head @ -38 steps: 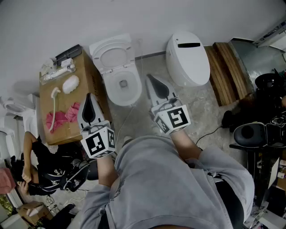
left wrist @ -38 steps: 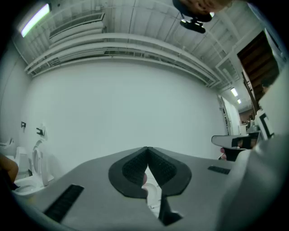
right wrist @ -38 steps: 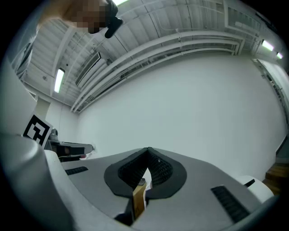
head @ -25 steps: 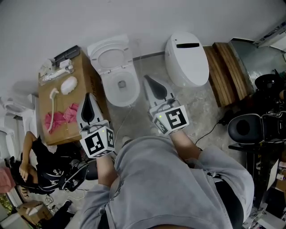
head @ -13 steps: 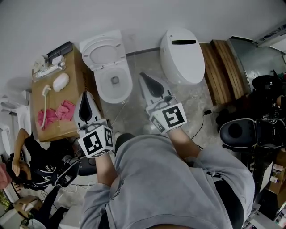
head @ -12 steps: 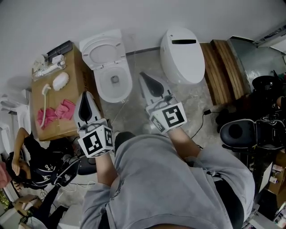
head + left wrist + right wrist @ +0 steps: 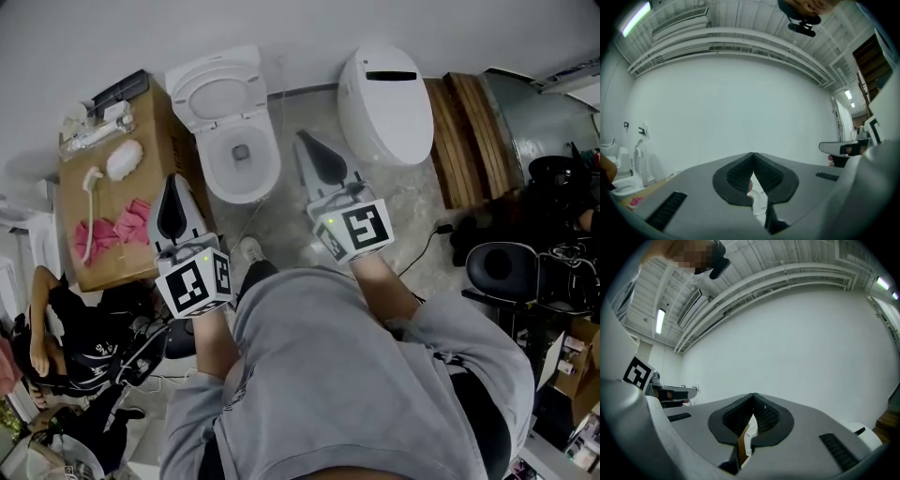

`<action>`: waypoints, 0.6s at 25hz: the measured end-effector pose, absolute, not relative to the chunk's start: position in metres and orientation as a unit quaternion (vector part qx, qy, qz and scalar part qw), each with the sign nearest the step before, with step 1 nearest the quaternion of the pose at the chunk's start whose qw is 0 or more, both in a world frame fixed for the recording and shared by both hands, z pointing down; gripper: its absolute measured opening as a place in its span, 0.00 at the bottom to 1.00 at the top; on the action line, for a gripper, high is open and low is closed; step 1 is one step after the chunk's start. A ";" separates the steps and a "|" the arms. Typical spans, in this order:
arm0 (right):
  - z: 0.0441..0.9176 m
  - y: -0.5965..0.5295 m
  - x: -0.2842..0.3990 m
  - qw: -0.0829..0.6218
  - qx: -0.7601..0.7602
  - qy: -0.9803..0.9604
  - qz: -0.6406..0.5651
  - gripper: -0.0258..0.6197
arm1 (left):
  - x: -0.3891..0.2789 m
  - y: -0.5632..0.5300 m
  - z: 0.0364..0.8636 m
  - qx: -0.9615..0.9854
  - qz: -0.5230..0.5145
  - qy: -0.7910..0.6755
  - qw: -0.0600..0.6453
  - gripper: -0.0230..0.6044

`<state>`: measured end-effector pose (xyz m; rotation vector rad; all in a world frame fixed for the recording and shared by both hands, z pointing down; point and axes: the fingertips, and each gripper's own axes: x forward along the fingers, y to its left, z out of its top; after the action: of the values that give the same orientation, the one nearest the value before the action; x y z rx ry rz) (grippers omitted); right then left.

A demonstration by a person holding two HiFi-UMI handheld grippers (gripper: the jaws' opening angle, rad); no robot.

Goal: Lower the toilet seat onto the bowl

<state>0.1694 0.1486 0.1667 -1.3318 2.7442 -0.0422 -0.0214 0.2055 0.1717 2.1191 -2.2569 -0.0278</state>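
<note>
Both our grippers are closed and empty: in the left gripper view the left gripper (image 7: pixel 752 158) has its ribbed pads meeting at the tips with only a thin slit below them, and the right gripper (image 7: pixel 753 398) reads the same in its own view. In the head view the left gripper (image 7: pixel 174 186) hangs over the right edge of the cardboard box (image 7: pixel 155 141), just left of the toilet bowl (image 7: pixel 216 178). The right gripper (image 7: pixel 306 145) hangs over the floor (image 7: pixel 314 108) between that bowl and the second toilet (image 7: pixel 386 98), whose lid is down. Neither gripper touches anything. The toilet seat (image 7: pixel 184 94) is still raised, leaning back by the wall at the floor's far edge, above the open bowl. The floor strip between the two toilets is free; the box crowds the bowl's left side, and wooden planks (image 7: pixel 469 131) lie beyond the second toilet. Since half a second ago both grippers have edged forward toward the wall, and the seat has not moved
</note>
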 end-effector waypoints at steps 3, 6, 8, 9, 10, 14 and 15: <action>0.167 0.140 0.147 0.045 -0.446 0.894 -0.012 0.04 | -0.042 0.191 0.172 0.697 -0.010 -0.717 0.022 0.04; 0.166 0.132 0.124 0.045 -0.458 0.888 -0.010 0.04 | -0.062 0.177 0.173 0.709 -0.010 -0.705 0.021 0.04; 0.164 0.130 0.109 0.045 -0.465 0.884 -0.009 0.04 | -0.076 0.172 0.172 0.717 -0.010 -0.697 0.021 0.04; 0.164 0.130 0.102 0.046 -0.467 0.883 -0.008 0.04 | -0.082 0.170 0.172 0.720 -0.011 -0.694 0.021 0.04; 0.163 0.130 0.096 0.046 -0.469 0.882 -0.008 0.04 | -0.088 0.168 0.172 0.722 -0.012 -0.692 0.022 0.04; 0.170 0.128 0.079 0.036 -0.473 0.880 -0.010 0.04 | -0.106 0.159 0.178 0.724 -0.016 -0.689 0.029 0.04; 0.172 0.128 0.078 0.033 -0.475 0.879 -0.012 0.04 | -0.107 0.159 0.180 0.726 -0.016 -0.687 0.033 0.04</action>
<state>0.0779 0.1276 0.1718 -1.4609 2.7056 -0.0370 -0.1068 0.1589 0.1800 2.2334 -2.1153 -0.0500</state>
